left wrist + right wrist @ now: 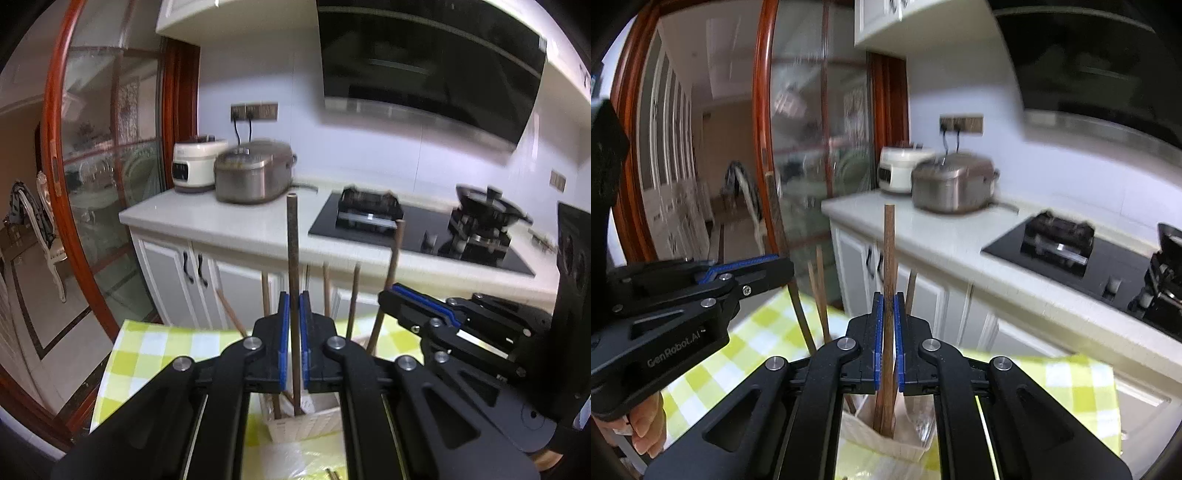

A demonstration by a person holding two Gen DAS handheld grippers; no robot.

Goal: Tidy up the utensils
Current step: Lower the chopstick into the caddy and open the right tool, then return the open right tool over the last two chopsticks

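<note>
My left gripper (294, 295) is shut on a dark brown chopstick (292, 240) that stands upright, its lower end inside a white woven holder (314, 421). Several other chopsticks (354, 299) lean in that holder. To the right, my right gripper (386, 295) grips another chopstick (392, 258). In the right wrist view, my right gripper (888, 295) is shut on a reddish-brown chopstick (889, 251) whose tip reaches into the holder (882, 441). My left gripper (786, 266) shows at the left with its dark chopstick (775, 214).
The holder stands on a yellow-green checked cloth (147, 350). Behind it run a white counter (229, 221) with two rice cookers (255, 173), a black hob (417, 236) with a wok (491, 206), and a range hood (424, 62). A red-framed glass door (55, 166) is left. A hand (646, 421) holds the left gripper.
</note>
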